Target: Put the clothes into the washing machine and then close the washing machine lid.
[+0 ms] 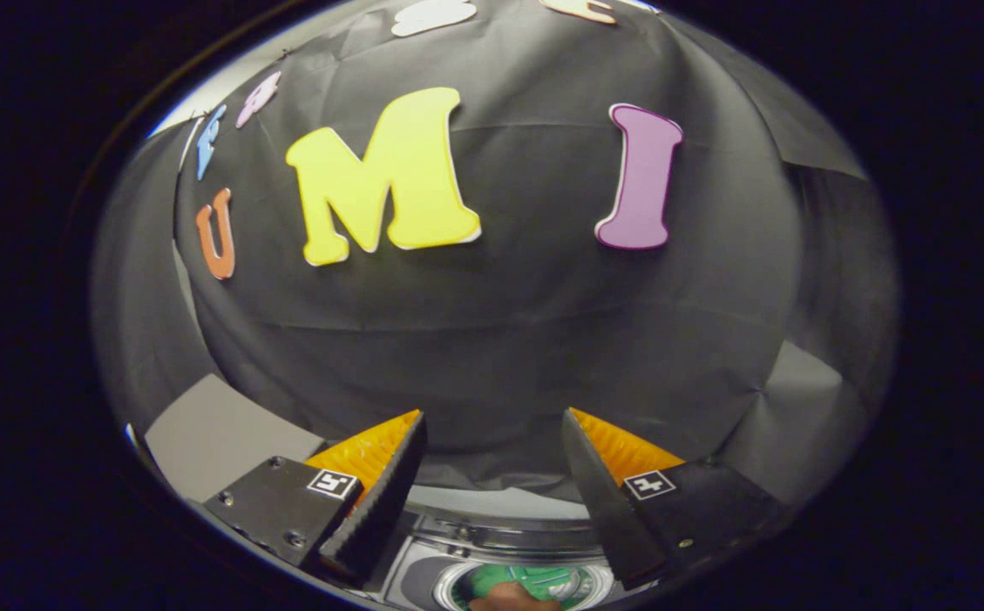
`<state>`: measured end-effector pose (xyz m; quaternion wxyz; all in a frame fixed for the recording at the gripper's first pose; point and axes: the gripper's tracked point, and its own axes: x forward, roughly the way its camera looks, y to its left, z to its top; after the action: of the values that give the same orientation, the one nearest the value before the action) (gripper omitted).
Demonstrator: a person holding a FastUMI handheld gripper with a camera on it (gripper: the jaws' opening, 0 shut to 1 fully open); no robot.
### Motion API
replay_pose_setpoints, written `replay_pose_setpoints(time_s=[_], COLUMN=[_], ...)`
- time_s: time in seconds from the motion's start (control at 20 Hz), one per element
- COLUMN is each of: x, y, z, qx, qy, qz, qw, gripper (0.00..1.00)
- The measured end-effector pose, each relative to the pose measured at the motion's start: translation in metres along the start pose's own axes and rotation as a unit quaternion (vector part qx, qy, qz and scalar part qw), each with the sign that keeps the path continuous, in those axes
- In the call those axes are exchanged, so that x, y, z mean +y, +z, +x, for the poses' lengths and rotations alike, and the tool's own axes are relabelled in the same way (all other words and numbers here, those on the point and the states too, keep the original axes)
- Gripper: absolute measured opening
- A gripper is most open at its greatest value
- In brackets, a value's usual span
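Clothes (534,585) in washing machine (492,543), below spread gripper (492,433) fingers

Recording booth, black cloth wall (492,339), top-loading washing machine (492,543) below

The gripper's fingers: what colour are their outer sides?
Orange outer sides, black ribbed pads, seen in the gripper view; the gripper is open.

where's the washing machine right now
In the gripper view the washing machine sits low between and below the gripper's open jaws, in front of the black cloth wall; green clothing shows inside its round drum opening.
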<state>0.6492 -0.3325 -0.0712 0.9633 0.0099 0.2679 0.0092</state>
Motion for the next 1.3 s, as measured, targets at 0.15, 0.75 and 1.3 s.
replay_pose_setpoints(time_s=[0.15, 0.75, 1.3], x=[-0.005, -0.008, 0.002], y=[-0.025, -0.059, -0.141], z=[0.008, -0.012, -0.059], qx=[0.017, -0.062, -0.011], qy=[0.012, -0.032, -0.034], qz=[0.043, 0.026, 0.064], qw=[0.999, 0.997, 0.997], gripper=[0.98, 0.99, 0.99])
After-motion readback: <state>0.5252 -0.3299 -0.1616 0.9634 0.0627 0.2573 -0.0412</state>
